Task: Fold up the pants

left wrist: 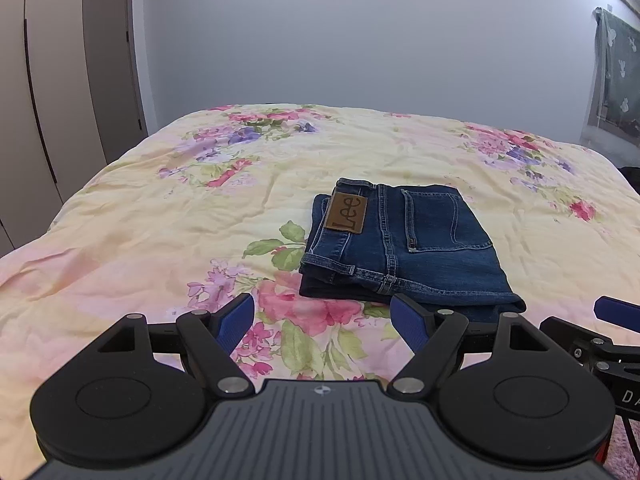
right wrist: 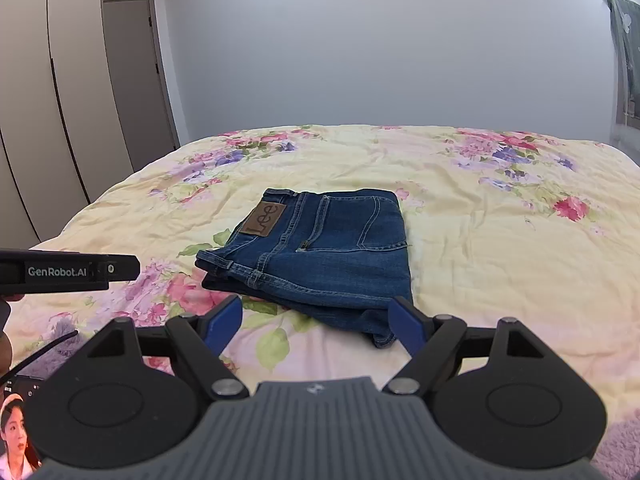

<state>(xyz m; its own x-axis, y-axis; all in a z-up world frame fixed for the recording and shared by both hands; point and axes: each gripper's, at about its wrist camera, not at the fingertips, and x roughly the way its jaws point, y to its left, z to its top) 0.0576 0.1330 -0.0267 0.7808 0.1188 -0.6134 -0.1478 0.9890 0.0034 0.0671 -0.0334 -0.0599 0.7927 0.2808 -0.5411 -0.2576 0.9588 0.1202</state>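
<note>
A pair of dark blue jeans lies folded into a compact stack on the floral bedspread, brown Lee patch and back pocket facing up. It also shows in the right wrist view. My left gripper is open and empty, held just short of the stack's near edge. My right gripper is open and empty, also just short of the near edge. The right gripper's blue finger shows at the left wrist view's right edge. The left gripper's black body shows in the right wrist view.
The bedspread covers a wide bed reaching to a plain wall. White wardrobe doors stand at the left. A dark curtain hangs at the right. A purple fuzzy rug lies below the bed's near edge.
</note>
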